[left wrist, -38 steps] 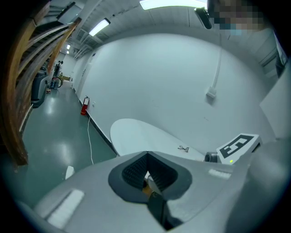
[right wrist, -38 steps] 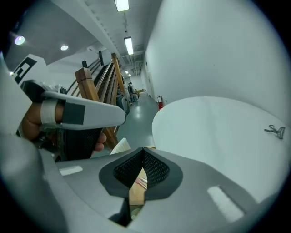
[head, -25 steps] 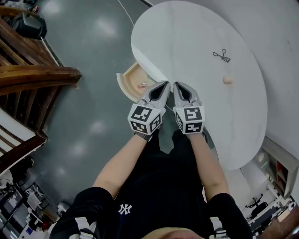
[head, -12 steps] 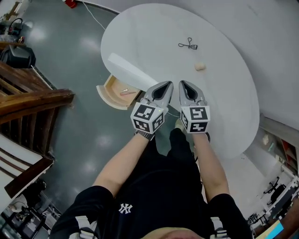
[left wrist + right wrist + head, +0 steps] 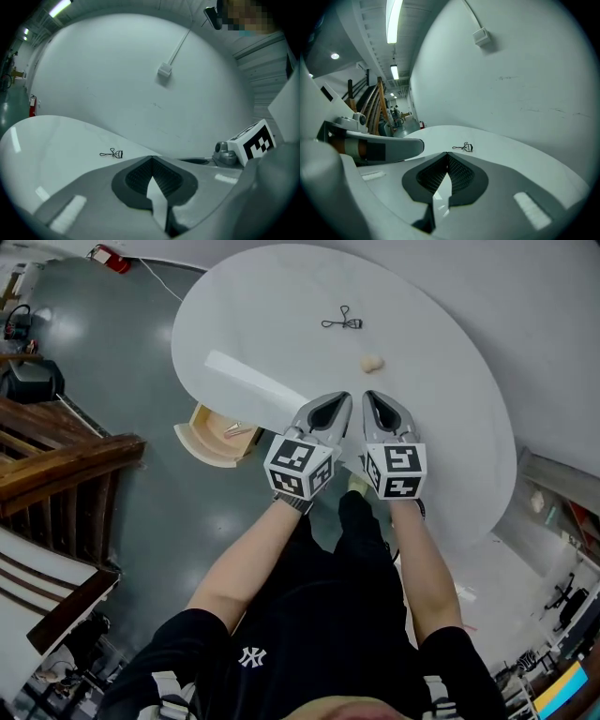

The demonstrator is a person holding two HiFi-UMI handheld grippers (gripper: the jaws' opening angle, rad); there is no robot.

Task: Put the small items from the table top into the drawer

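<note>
I have both tongs over the near edge of the round white counter (image 5: pixel 450 427), side by side and pointing across it. The left tongs (image 5: pixel 339 401) are closed tip to tip with nothing between them, and their own camera shows the pads meeting (image 5: pixel 151 157). The right tongs (image 5: pixel 370 399) are likewise pressed together and empty (image 5: pixel 446 153).

On the counter's far part lies a black eyelash curler (image 5: pixel 342 322), also in sight past each set of tongs (image 5: pixel 112 153) (image 5: pixel 465 147). A small beige lump (image 5: pixel 372 363) sits nearer the counter's middle, apart from both tongs. The wooden drawer (image 5: pixel 208 448) stands pulled out from under the counter's left edge, and a small thin item (image 5: pixel 234 427) lies inside it; I cannot tell what that item is.
</note>
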